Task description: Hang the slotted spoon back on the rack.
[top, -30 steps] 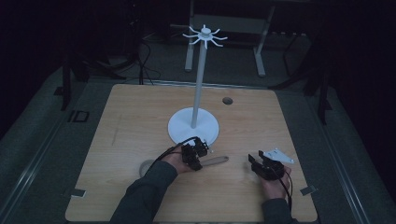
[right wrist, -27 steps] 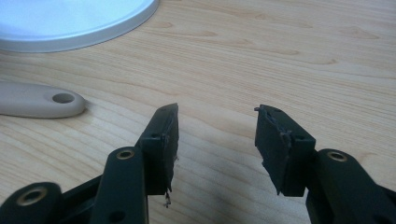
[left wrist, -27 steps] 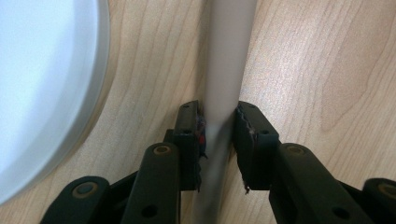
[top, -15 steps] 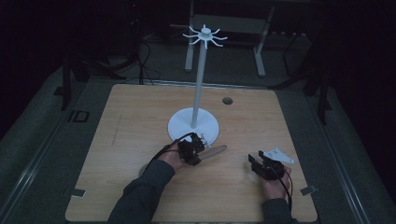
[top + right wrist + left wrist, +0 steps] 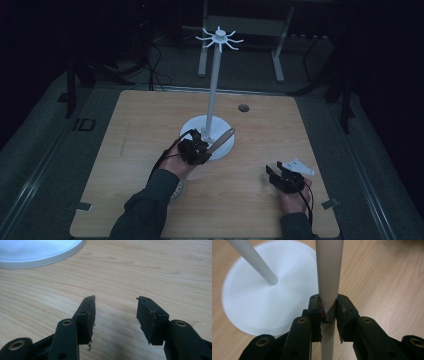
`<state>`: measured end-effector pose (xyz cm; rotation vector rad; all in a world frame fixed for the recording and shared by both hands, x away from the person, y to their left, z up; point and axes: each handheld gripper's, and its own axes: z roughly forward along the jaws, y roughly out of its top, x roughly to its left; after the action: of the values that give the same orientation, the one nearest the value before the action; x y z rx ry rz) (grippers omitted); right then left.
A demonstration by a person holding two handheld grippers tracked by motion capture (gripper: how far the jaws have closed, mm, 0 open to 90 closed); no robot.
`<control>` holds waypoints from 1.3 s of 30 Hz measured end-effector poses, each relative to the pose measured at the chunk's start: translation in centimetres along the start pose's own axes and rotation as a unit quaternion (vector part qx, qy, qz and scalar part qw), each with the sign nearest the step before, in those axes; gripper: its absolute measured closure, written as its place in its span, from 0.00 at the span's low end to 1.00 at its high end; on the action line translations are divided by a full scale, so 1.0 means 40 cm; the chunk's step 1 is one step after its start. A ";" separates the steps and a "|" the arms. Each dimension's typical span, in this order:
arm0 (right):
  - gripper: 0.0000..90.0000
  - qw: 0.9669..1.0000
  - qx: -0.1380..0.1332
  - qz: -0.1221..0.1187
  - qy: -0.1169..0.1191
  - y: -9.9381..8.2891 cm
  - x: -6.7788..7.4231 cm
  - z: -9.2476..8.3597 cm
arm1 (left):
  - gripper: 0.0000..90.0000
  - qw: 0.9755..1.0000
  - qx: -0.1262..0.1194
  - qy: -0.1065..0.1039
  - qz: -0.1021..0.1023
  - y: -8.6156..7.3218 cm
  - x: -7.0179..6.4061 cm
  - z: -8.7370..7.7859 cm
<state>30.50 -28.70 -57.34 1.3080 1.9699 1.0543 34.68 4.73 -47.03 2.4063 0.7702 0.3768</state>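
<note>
Left gripper [image 5: 199, 148], at table's [image 5: 145, 125] centre-left beside white stand's round base [image 5: 197, 125]: jaws clamped on pale flat handle [image 5: 328, 277], raised off tabletop, tilted up and rightward across base edge toward thin pole [image 5: 215, 85]; far end out of frame in left gripper view, so kind of utensil not determinable. Stand topped by ring of radiating hooks [image 5: 219, 38]. Right gripper [image 5: 275, 175], near table's right front edge, well apart from stand: jaws parted, nothing between them, bare wood below.
</note>
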 end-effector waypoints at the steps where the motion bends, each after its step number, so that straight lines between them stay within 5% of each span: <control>1: 0.54 1.000 0.000 0.000 0.000 0.000 0.000 0.000 | 0.84 1.000 -0.007 0.002 -0.003 0.001 0.000 -0.005; 10: 0.54 1.000 -0.001 0.000 -0.003 0.000 0.001 0.000 | 0.84 0.999 -0.047 0.021 -0.015 0.020 0.000 -0.045; 21: 0.54 1.000 -0.001 0.002 -0.003 0.000 0.001 0.000 | 0.84 0.990 -0.114 0.067 -0.048 0.041 0.002 -0.099; 32: 0.54 1.000 -0.001 0.001 -0.004 0.000 0.001 0.000 | 0.84 0.985 -0.137 0.087 -0.061 0.040 0.008 -0.116; 39: 0.54 1.000 -0.001 0.002 -0.005 0.000 0.001 0.000 | 0.84 0.979 -0.163 0.103 -0.073 0.042 0.013 -0.139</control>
<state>30.47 -28.66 -57.34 1.3131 1.9590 1.0501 33.49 6.37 -41.55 2.0137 0.8936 0.6463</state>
